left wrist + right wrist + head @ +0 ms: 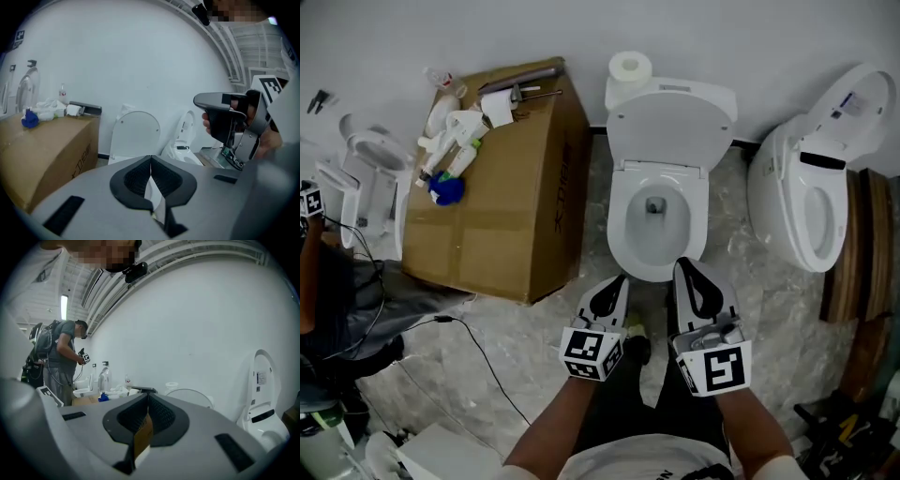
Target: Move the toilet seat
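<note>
Head view | left gripper (612,281), right gripper (686,267) both clenched, empty | seat (670,127) up | risk: smooth seat slips, slams onto bowl (618,234)

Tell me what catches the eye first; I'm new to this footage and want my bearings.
A white toilet with its lid raised stands centre against the wall; the left hand-held gripper and right hand-held gripper, both shut, point toward it. A cluttered cardboard box sits to its left, a second toilet to its right.
</note>
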